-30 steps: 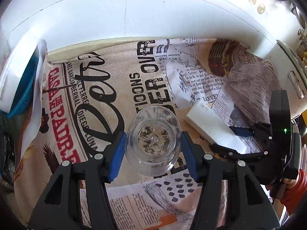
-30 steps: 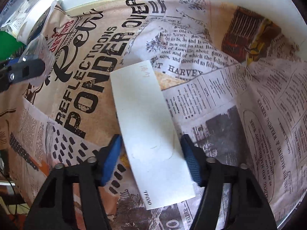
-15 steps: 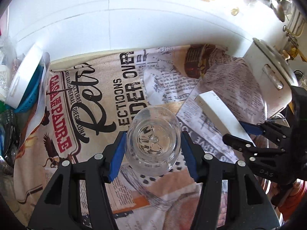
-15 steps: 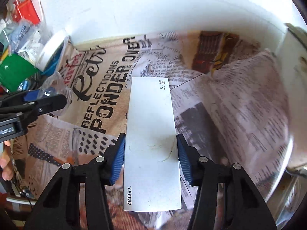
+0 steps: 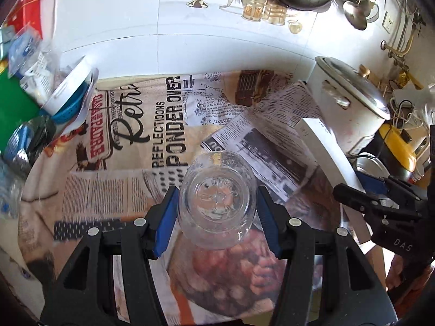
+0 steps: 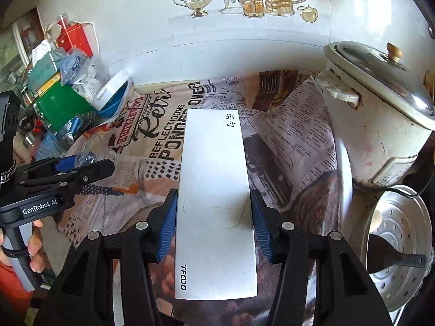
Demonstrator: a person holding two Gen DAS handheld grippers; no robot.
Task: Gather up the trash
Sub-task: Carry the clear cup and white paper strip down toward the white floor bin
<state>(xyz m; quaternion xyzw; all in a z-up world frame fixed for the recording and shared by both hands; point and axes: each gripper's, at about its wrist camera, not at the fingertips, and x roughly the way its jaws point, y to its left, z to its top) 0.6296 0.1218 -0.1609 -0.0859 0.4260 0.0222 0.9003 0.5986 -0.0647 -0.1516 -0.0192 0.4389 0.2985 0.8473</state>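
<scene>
**Both grippers loaded above the newsprint cloth**

Clutter fills the far left corner of the counter: a green box [image 6: 58, 106], a red carton [image 6: 74, 38] behind it, and a blue colander [image 6: 115, 103] tipped against the white tiled wall [image 5: 190, 46]. A newsprint-patterned cloth [image 5: 130, 141] covers the counter from there across to the right.

The left gripper [image 5: 217, 212] pinches a clear plastic cup [image 5: 217, 201], its blue pads [image 5: 165, 217] pressed on either side of the crumpled wall. The cup is lifted clear of the cloth, and we look into it along the fingers.

To its right, the right gripper [image 6: 214, 222] grips a long white box [image 6: 214, 190] across its narrow width, pads tight against both long edges. The box points away towards the wall, held above the cloth, with "TFOOD" printed at its near end and handwriting at the far end.

Further right stands a white cooker pot [image 6: 375, 125] with a metal lid, and nearer, a perforated steel steamer tray [image 6: 402, 244].
</scene>
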